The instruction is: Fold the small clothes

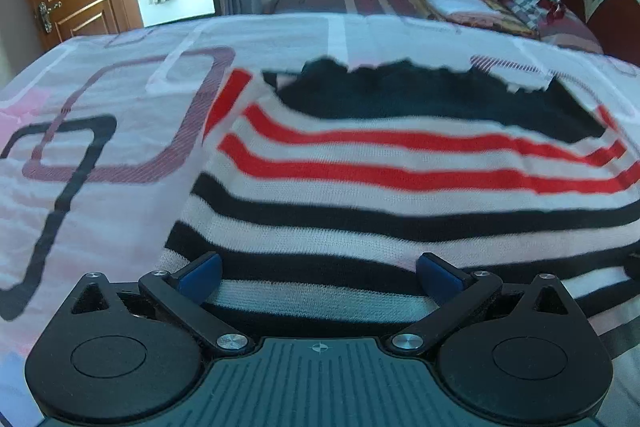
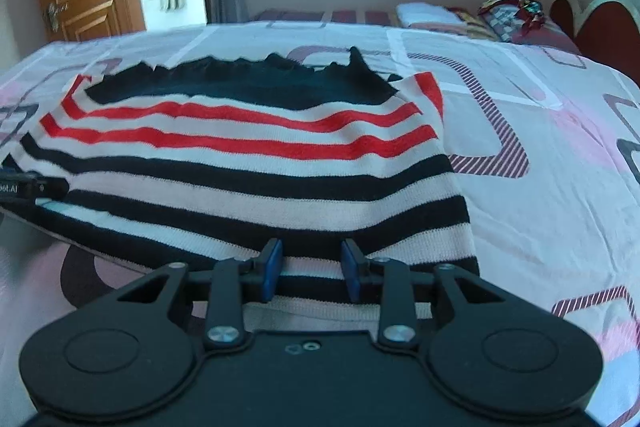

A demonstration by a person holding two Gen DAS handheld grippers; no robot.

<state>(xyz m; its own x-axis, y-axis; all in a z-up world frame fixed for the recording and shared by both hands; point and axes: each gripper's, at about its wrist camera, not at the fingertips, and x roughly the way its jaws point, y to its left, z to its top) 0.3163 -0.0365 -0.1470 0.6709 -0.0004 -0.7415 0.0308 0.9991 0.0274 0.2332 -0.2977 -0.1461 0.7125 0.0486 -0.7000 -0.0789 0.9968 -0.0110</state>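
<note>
Sweater (image 1: pixel 400 187) — a small striped knit, black and red bands on white with a solid black panel at its far end — lies spread on the bed (image 1: pixel 100 99), its near hem right at both grippers. The left gripper (image 1: pixel 318 277) has its jaws wide apart, blue pads (image 1: pixel 200 277) straddling the hem stripes near the garment's left corner; nothing is pinched between them. The right gripper (image 2: pixel 311 273) has its jaws much closer together but with a visible gap, the hem's black and white stripes showing between the pads (image 2: pixel 272 269); whether the pads already touch the cloth I cannot tell, though they do not look clamped.

Outward from the hem, the knit rises in a soft hump across the red stripes, and the black end finishes in a ragged, rumpled edge. In the right view the other gripper's dark body pokes in at the garment's left margin.

Judged from its drape, this is light, limp and stretchy — it will sag and slide over itself, not hold a crease. The ribbed hem looks like the firmest part, so a hold at its two near corners, both layers caught together, should carry the fold toward the black end evenly. A shallow pinch risks lifting only the top layer.
</note>
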